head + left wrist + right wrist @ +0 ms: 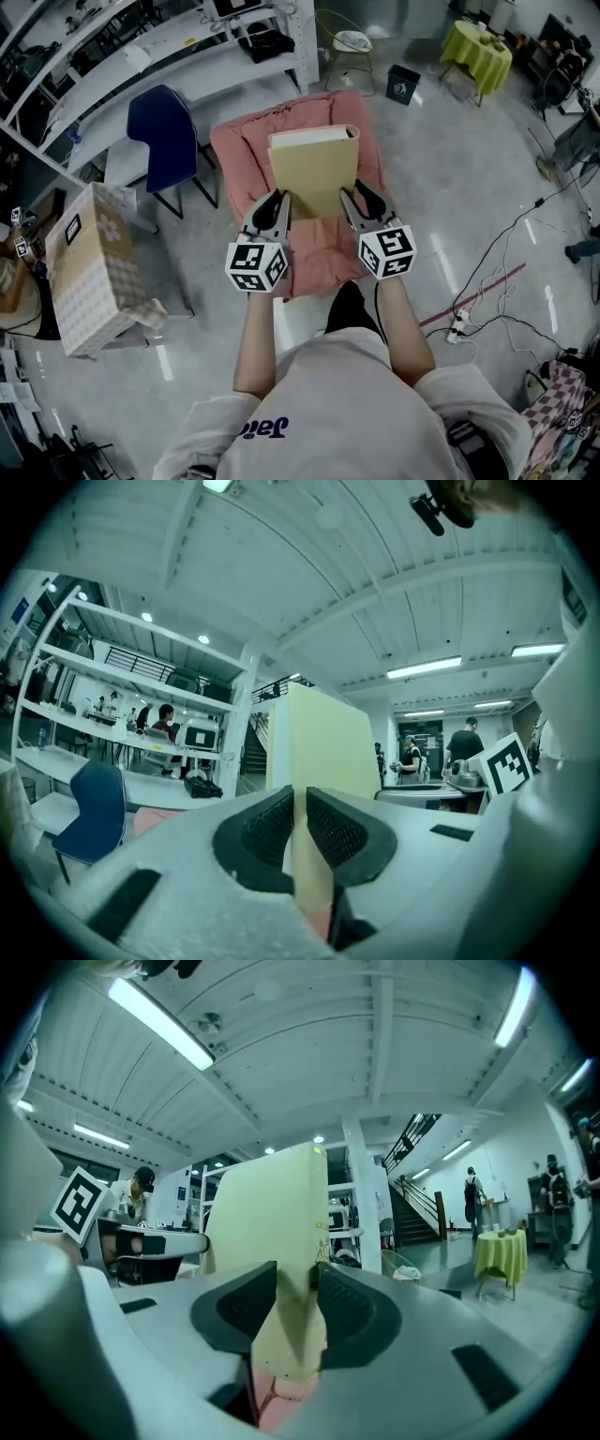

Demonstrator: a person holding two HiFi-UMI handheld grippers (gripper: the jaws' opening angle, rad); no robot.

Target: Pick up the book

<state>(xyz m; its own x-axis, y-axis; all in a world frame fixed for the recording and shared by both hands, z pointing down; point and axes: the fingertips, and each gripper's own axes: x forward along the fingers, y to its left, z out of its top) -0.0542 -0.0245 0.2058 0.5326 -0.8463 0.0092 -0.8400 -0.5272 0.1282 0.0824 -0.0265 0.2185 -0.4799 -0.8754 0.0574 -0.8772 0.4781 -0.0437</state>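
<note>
The book [314, 169] has a tan cover and white page edges, and it is held in the air above a pink cushion [234, 150], flat side up in the head view. My left gripper [278, 202] is shut on its near left corner. My right gripper [354, 199] is shut on its near right corner. In the left gripper view the book [323, 742] rises upright from between the black ribbed pads of that gripper [298, 827]. In the right gripper view the book [272, 1213] is likewise pinched by the right gripper [295, 1312], leaning a little to the left.
A blue chair [164, 131] stands left of the cushion, beside white shelving [112, 66]. A patterned cardboard box [94, 272] sits at the left. A black bin [403, 84] and a yellow-green clothed table [478, 52] are far right, and cables [497, 281] trail over the floor.
</note>
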